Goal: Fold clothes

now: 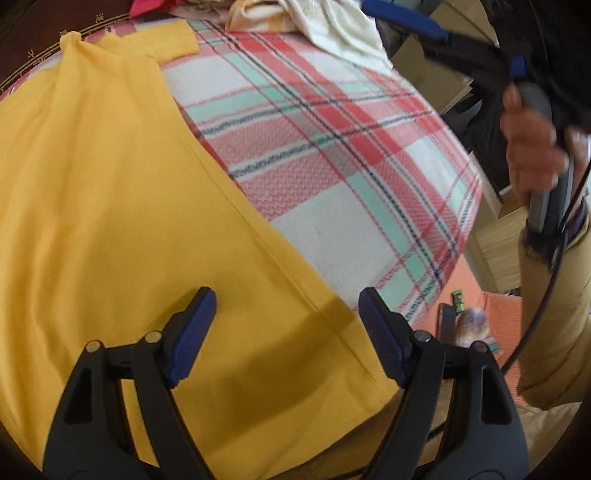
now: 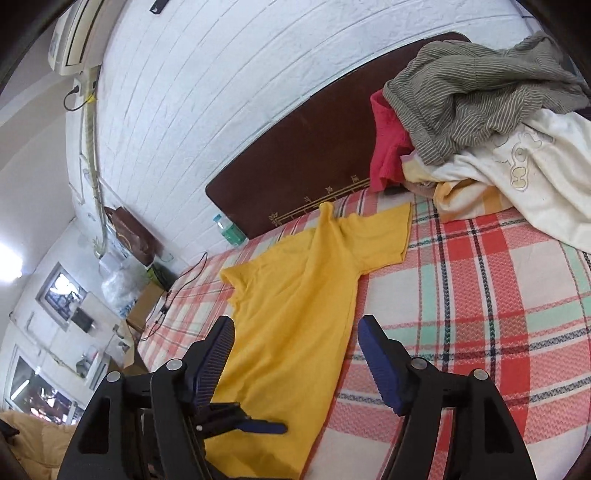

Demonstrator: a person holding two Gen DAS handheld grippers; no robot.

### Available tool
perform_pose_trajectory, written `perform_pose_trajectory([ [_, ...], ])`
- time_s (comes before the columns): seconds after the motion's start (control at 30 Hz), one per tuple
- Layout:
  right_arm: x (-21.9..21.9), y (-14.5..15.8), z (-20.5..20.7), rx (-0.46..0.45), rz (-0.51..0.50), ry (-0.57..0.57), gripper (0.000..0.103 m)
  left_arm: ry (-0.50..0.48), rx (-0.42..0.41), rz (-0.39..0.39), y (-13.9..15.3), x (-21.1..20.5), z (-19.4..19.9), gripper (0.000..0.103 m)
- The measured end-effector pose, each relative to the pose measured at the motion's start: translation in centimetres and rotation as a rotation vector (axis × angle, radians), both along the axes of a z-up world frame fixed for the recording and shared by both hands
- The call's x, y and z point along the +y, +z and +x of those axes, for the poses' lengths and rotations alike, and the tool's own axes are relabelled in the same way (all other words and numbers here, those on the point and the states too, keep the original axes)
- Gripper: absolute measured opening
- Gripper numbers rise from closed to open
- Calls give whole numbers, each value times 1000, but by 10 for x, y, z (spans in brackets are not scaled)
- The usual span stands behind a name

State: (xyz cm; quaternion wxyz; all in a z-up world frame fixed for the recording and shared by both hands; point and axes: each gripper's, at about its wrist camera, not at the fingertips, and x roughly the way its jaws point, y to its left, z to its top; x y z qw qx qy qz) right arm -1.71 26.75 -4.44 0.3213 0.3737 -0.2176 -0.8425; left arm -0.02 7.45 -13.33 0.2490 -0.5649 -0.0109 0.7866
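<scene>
A yellow T-shirt point(image 1: 122, 206) lies spread on the plaid bed cover point(image 1: 332, 155), its sleeve toward the headboard. My left gripper point(image 1: 286, 314) is open and empty, hovering just above the shirt's hem near the bed's front edge. In the right wrist view the same shirt point(image 2: 303, 295) runs lengthwise away from me. My right gripper point(image 2: 297, 339) is open and empty, higher above the shirt. The left gripper's blue fingertips point(image 2: 262, 427) show low over the hem. The right gripper point(image 1: 406, 18) also appears at the upper right of the left wrist view, held in a hand.
A pile of unfolded clothes point(image 2: 487, 122), grey striped, red and cream, sits by the dark headboard point(image 2: 295, 166). A cable point(image 2: 184, 288) lies on the bed's left side near a bottle point(image 2: 229, 230). Boxes and furniture stand beside the bed point(image 1: 495, 251).
</scene>
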Motion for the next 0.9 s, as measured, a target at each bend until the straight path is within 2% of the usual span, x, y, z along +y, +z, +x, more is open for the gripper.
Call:
perform_pose_trajectory([
  [0.03,1,-8,-11,-20,-4,-3,71,9,16,-11,0,-1,1,77],
  [0.07,1,-16,-23,-40,-7,-7,71,19,32,-23,0,-1,3,66],
  [0.1,2,-24,-34,-59,-11,-10,71,30,42,-30,0,-4,4,50],
  [0.2,-5,-54,-72,-128,-11,-31,71,89,16,20,-2,-23,-1,25],
  [0.3,-19,-80,-111,-182,-13,-58,71,153,-25,83,-4,-43,-4,14],
  [0.47,-36,-99,-145,-199,-16,-120,71,179,-46,121,-5,-55,-3,12],
  [0.53,-42,-104,-154,-198,-16,-147,65,183,-51,127,-6,-58,-3,12],
  [0.67,-53,-114,-173,-196,-16,-201,65,178,-59,140,-6,-62,-3,12],
  [0.7,-56,-117,-177,-195,-16,-215,60,176,-61,144,-6,-63,-3,12],
  [0.77,-61,-125,-187,-215,-30,-217,21,167,-63,153,-6,-66,-3,12],
  [0.8,-62,-134,-193,-264,-55,-189,6,163,-64,158,-6,-67,-3,12],
  [0.83,-60,-139,-197,-284,-77,-182,6,157,-64,167,-5,-68,-2,12],
  [0.9,-55,-126,-193,-227,-62,-187,6,148,-62,199,-3,-73,0,12],
])
